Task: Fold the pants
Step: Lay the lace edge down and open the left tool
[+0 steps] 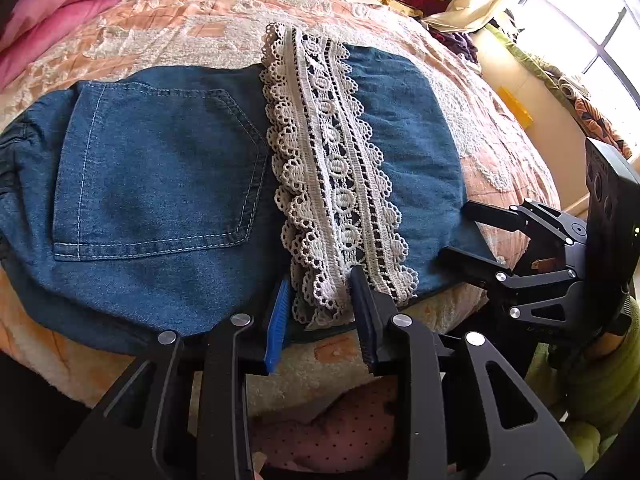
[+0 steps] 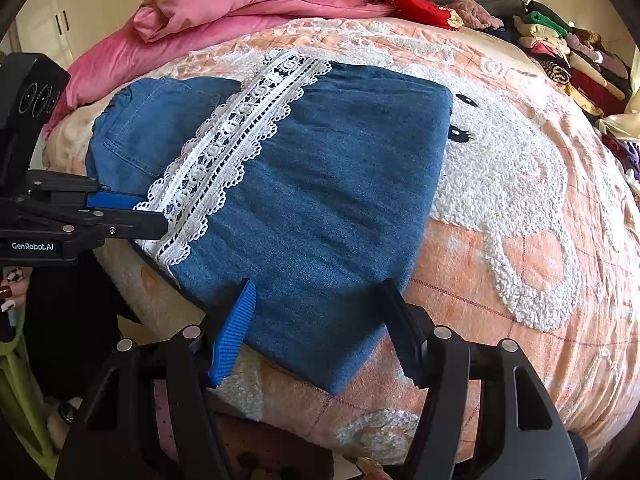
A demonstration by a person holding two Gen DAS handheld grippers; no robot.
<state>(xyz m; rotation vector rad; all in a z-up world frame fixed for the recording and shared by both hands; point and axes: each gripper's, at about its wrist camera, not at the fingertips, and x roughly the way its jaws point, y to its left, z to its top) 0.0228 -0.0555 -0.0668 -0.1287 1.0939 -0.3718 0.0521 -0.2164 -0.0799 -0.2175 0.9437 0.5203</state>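
The blue denim pants [image 1: 160,180] lie folded on the bed, back pocket [image 1: 156,172] up, with a white lace hem [image 1: 340,184] laid across them. My left gripper [image 1: 320,276] is at the near end of the lace, its jaws narrow and the lace lying flat between them, unpinched. In the right wrist view the left gripper [image 2: 154,213] reaches in from the left onto the lace [image 2: 240,132]. My right gripper [image 2: 318,284] stands wide open astride the near corner of the pants [image 2: 340,180]. It also shows at the right, right gripper [image 1: 454,231].
The bedspread [image 2: 520,208] is peach with a fleecy white bear pattern. A pink quilt [image 2: 240,4] lies at the far side, and stacked clothes [image 2: 580,56] at the far right. A window [image 1: 592,28] is to the right. A hand with painted nails [image 2: 12,284] holds the left gripper.
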